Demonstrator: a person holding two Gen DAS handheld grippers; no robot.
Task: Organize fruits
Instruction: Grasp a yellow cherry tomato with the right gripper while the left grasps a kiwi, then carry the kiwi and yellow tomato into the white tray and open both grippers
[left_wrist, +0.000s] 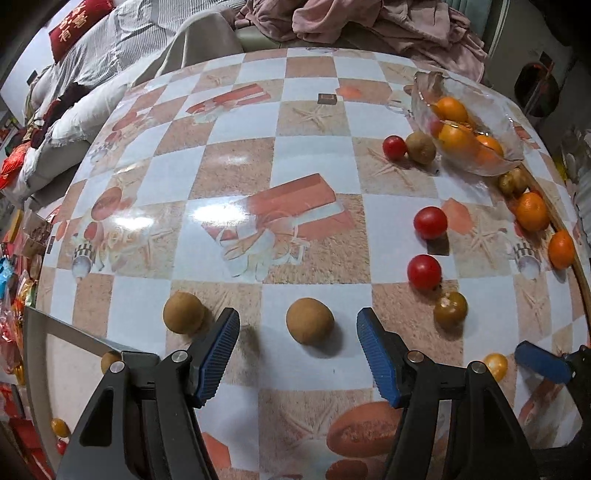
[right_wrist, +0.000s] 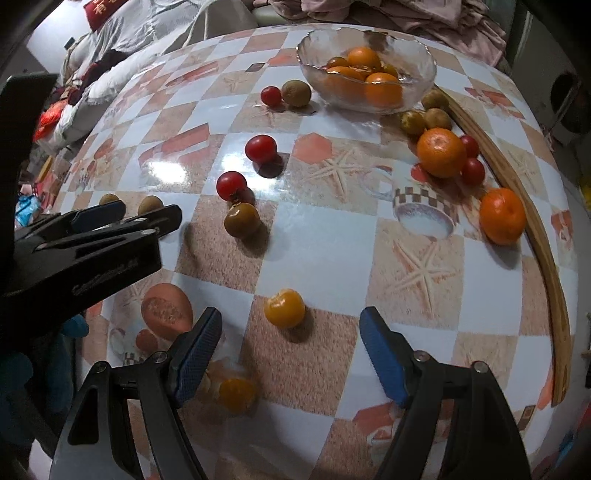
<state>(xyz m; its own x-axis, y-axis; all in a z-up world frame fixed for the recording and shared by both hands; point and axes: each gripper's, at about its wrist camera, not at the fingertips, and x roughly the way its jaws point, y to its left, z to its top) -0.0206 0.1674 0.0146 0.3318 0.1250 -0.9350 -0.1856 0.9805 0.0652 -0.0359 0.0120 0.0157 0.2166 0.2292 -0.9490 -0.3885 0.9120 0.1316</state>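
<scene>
A round brown fruit (left_wrist: 309, 321) lies on the checked table between the blue pads of my left gripper (left_wrist: 297, 317). The pads stand apart from it on both sides, so that gripper is open. A second brown fruit (left_wrist: 183, 312) sits just outside its left finger. My right gripper (right_wrist: 291, 314) points down over a small yellow tomato (right_wrist: 284, 308), open, with a gap on each side. Another yellow fruit (right_wrist: 236, 393) rests by its left finger. A glass bowl (right_wrist: 421, 51) at the far side holds several oranges.
Red tomatoes (right_wrist: 261, 148) (right_wrist: 231, 184), a dark greenish tomato (right_wrist: 242, 219), two loose oranges (right_wrist: 441, 151) (right_wrist: 502, 216) and small brown fruits are scattered on the table (right_wrist: 332, 258). A curved wooden strip (right_wrist: 546, 258) runs along its right edge. Bedding and clothes lie beyond.
</scene>
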